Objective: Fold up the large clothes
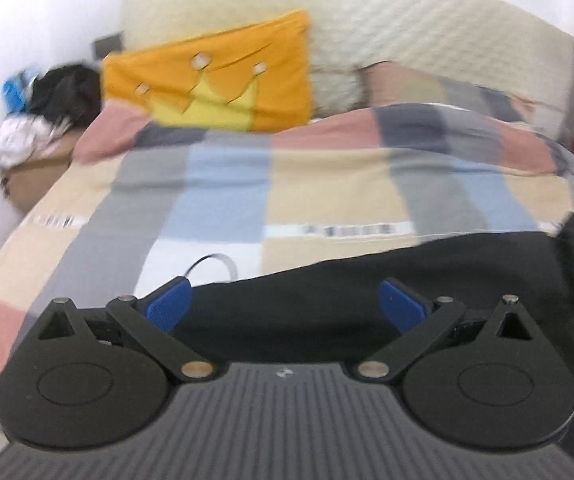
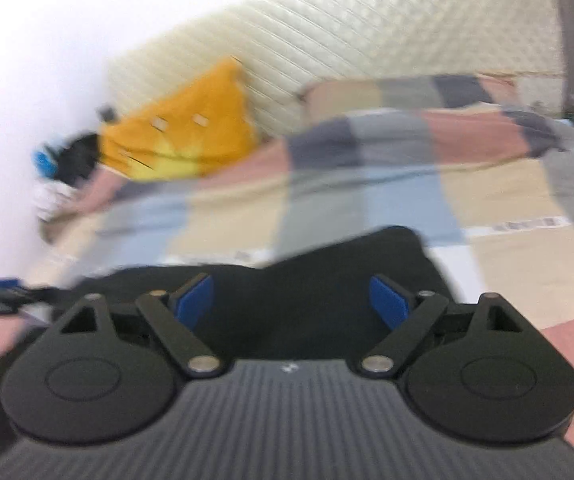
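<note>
A wide bed [image 1: 327, 184] under a patchwork cover of pink, beige, grey and blue squares fills both views, backed by a cream quilted headboard [image 1: 407, 24]. Against the headboard leans an orange cushion with a yellow crown [image 1: 215, 76]. The large black garment [image 1: 367, 288] lies on the near part of the bed, directly ahead of both tools. The left tool [image 1: 287, 304] has its blue pads spread wide over the cloth, gripping nothing. The right tool [image 2: 293, 300] likewise stands apart above the black fabric, nothing pinched between its pads; that view is blurred.
</note>
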A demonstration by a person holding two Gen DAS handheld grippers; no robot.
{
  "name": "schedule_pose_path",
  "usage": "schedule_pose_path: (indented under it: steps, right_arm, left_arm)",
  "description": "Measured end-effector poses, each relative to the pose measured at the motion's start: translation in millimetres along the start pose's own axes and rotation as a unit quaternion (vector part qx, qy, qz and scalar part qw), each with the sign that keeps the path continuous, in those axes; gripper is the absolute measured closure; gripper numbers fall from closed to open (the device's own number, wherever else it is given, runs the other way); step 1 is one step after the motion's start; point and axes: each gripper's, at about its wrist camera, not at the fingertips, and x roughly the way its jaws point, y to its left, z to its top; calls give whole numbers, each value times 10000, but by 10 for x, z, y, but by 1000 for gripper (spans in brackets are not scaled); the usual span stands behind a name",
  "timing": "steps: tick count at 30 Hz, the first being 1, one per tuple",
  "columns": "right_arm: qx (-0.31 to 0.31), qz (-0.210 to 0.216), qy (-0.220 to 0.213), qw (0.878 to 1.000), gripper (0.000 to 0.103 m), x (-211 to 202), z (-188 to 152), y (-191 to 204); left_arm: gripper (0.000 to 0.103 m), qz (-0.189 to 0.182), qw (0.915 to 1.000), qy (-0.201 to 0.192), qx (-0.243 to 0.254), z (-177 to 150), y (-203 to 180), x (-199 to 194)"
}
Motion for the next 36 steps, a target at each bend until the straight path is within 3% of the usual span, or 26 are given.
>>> schedule_pose_path:
  steps: [2, 6, 10, 13, 16, 21, 29, 36]
  right_arm:
    - [-32, -366, 111, 9993, 16, 129, -42, -161]
    - [225, -456, 624, 9968, 16, 414, -314, -441]
    - [922, -38, 739, 9930, 13, 563, -586, -665]
    - [1087, 74, 739, 9913, 11, 658, -672, -700]
    - [1010, 9, 804, 9916, 11, 651, -659, -664]
    - [706, -211, 811, 9940, 11, 410, -529, -547]
    - [252, 193, 127, 9994, 11, -578, -301, -76]
    - [-302, 480, -308, 9979, 11, -1516, -440, 463]
  left_arm:
    - [1, 66, 9994, 261, -238, -69, 175, 174]
    - [1, 100, 9962, 647, -582, -278, 400, 477]
    - [0, -230, 9903, 789, -1119, -459, 550, 670]
    - [0, -293, 9904, 786, -1097, -462, 524, 692]
    - [1, -107, 9944, 736, -751, -406, 426, 599]
    - [1, -72, 9972, 620, -422, -321, 303, 162]
    - [1, -412, 9986, 153, -304, -342, -70, -974]
    - [1, -707, 9974, -103, -84, -620, -483, -2018]
